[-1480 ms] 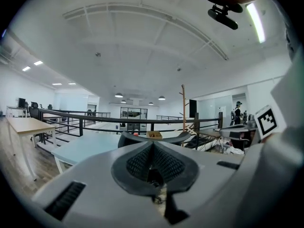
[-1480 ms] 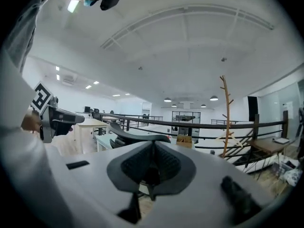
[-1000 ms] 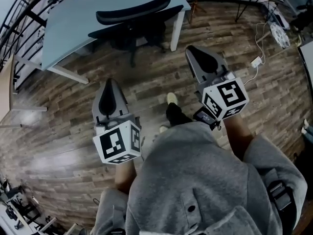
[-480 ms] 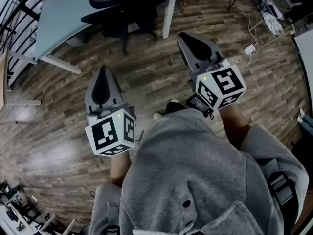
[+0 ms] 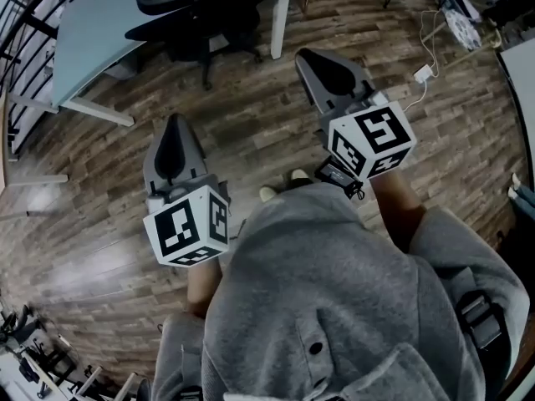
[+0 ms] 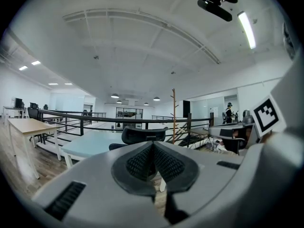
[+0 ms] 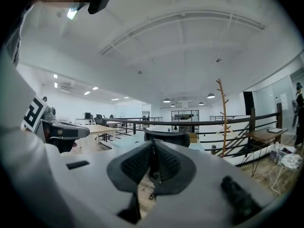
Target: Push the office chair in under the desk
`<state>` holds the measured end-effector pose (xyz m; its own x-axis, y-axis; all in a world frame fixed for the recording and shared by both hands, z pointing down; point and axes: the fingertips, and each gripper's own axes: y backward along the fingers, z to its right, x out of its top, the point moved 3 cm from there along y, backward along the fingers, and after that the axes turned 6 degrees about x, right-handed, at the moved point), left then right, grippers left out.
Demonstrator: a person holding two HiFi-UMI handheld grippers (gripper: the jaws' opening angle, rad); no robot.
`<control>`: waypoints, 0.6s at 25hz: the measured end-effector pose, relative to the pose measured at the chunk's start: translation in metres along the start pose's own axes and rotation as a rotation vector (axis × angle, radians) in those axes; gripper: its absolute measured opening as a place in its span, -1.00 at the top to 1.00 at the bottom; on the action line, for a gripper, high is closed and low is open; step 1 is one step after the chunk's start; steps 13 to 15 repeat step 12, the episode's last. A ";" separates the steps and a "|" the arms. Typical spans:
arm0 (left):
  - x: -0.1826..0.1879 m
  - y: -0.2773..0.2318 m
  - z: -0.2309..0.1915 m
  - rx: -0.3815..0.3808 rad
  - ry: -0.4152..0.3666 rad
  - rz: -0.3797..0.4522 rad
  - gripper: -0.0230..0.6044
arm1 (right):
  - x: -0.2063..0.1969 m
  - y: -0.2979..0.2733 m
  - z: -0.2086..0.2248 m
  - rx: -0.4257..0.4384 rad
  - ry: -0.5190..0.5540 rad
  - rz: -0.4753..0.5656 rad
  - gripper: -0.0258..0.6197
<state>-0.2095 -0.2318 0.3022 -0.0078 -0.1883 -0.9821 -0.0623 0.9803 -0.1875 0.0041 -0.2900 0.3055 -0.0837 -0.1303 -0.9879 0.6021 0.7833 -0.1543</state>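
Head view, looking steeply down: a person in a grey jacket [image 5: 334, 307] stands on a wooden floor [image 5: 251, 132] and holds out two grippers, each carrying a marker cube. The left gripper [image 5: 174, 132] and the right gripper [image 5: 311, 61] both point forward, the right held further ahead than the left, and neither touches anything. The office chair [image 5: 201, 7], black, stands at the top of the view against the near edge of the pale blue desk [image 5: 92, 32], next to a white desk leg [image 5: 280, 22], with its backrest turned toward the person. How far the seat reaches under the desk top cannot be told. The chair is well apart from both grippers. The toes of two shoes [image 5: 267, 193] show just beyond the jacket, and a white cable with a plug [image 5: 422, 73] lies on the floor to the right. In the left gripper view the two ribbed pads are clenched together with nothing between them. The chair's backrest shows just above the pads, with a black railing [image 6: 95, 120] and a coat stand [image 6: 174, 113] behind it. In the right gripper view the jaws are likewise closed and empty, and the chair is in line with them.
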 end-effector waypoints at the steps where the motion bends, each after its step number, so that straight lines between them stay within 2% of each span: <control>1: 0.001 -0.001 0.001 0.000 -0.001 0.002 0.88 | -0.001 0.000 0.001 0.000 0.000 0.000 0.83; 15: 0.014 -0.010 0.000 0.011 -0.011 0.017 0.88 | 0.008 -0.008 0.007 0.006 0.007 0.009 0.83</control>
